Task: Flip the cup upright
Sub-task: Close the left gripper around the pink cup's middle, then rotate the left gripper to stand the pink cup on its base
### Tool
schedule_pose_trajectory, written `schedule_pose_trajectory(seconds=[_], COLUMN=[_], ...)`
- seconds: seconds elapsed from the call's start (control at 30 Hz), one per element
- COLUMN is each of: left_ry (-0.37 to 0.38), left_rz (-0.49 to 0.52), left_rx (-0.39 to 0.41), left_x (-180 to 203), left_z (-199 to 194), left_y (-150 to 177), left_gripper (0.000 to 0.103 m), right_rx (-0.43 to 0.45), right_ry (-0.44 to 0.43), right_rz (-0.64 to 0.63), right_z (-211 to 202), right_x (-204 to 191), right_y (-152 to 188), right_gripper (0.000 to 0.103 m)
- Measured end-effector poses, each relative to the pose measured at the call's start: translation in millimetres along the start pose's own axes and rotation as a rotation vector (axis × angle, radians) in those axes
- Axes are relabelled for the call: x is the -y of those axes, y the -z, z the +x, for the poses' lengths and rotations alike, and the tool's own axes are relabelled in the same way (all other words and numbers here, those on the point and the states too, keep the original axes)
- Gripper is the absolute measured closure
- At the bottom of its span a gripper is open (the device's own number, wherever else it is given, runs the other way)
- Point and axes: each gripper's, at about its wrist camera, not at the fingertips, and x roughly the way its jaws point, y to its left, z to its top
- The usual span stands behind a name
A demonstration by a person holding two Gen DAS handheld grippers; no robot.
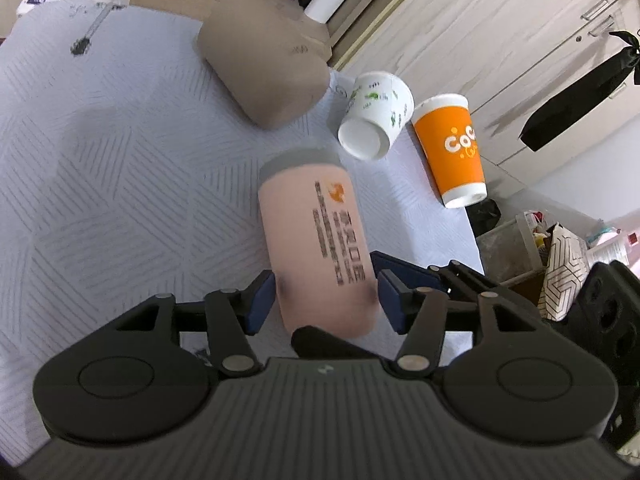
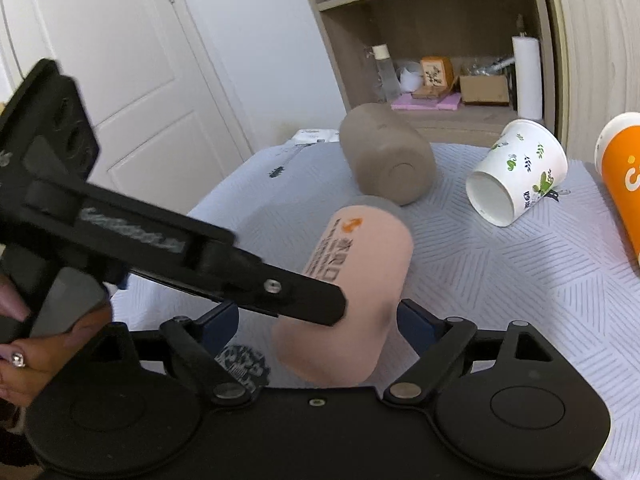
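1. From my left wrist cam, the pink cup [image 1: 320, 240] is lying on its side on the tabletop [image 1: 100, 200], which has a pale grey cloth with a striped pattern. The grey rim end points away from me and the closed base points toward the camera.
2. My left tongs [image 1: 326, 300] sit around the base end of that pink cup, one blue pad [image 1: 262, 300] on each side. The left pad looks like it touches the cup wall, while the right one is just beside it. I honestly can't tell whether they're actually clamped on it or just loosely around it.
3. On the right wrist cam, the right tongs [image 2: 316, 326] are spread wide on either side of the same cup [image 2: 352, 292], with gaps showing on both sides, so released. The left tool's black finger [image 2: 280, 292] crosses in front of the cup there.
4. Other stuff on the cloth: a taupe cup [image 1: 268, 68] lying on its side further back, a white cup with green leaf prints [image 1: 376, 114] also tipped over, and an orange cup [image 1: 450, 148] near the right edge, also down on its side.
5. A hand [image 2: 36, 344] shows at the left edge of the right cam, holding the other tool's handle.
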Motion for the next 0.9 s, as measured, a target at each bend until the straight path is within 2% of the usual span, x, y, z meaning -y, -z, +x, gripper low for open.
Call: schedule_pose_trajectory(seconds=[0.2, 0.33, 0.47, 0.63, 0.77, 0.9], left_ry=[-0.006, 0.008, 0.020, 0.002, 0.003, 0.001], left_rz=[0.008, -0.046, -0.055, -0.016, 0.021, 0.077], left_rx=[0.010, 0.020, 0.005, 0.014, 0.022, 0.052], left_x=[1, -9, -13, -8, -2, 6], left_z=[5, 16, 25, 30, 29, 22], left_y=[-11, -22, -25, -19, -15, -8], left_gripper=[0.039, 0.037, 0.037, 0.038, 0.038, 0.039], right_rx=[-0.058, -0.081, -0.092, -0.103, -0.104, -0.054], right_ry=[-0.050, -0.083, -0.079, -0.051, -0.055, -0.033], right_rz=[0.060, 0.134, 0.146, 0.144, 0.132, 0.075], right_z=[17, 27, 32, 33, 24, 12], right_x=[18, 27, 29, 31, 31, 24], right_y=[-17, -22, -23, -24, -21, -13], right_gripper=[0.013, 0.013, 0.014, 0.029, 0.030, 0.030])
